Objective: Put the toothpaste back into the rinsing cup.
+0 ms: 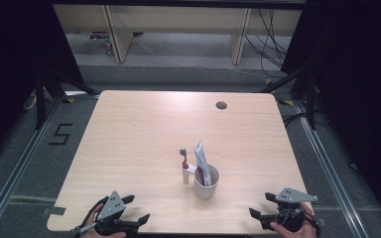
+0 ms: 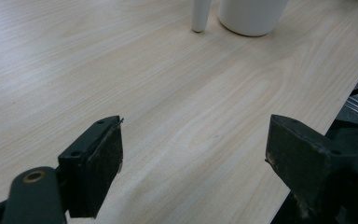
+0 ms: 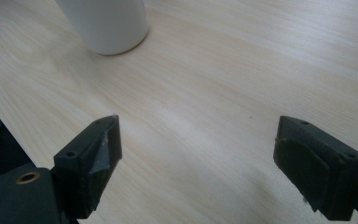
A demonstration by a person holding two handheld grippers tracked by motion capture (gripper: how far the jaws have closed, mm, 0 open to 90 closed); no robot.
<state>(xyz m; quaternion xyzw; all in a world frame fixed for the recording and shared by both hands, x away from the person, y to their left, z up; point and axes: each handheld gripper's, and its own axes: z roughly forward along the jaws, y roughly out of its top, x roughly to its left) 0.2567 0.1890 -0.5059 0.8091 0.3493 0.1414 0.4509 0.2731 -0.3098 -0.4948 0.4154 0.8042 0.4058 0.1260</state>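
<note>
While both claws rest at the near edge of the desk, each stands released, its jaws wide apart with nothing between them. The left claw sits at the near left corner, the right claw at the near right. Between them and a little farther out stands a white cup holding a tube that leans upright; any print on the tube is too small to read. Just beside the cup, on the left claw's side, a toothbrush stands on its white base. In the left gripper view the cup and the toothbrush base lie ahead, well apart from the jaws. In the right gripper view the cup sits ahead to the left. On the floor left of the desk, the high view shows a marking that reads "5".
</note>
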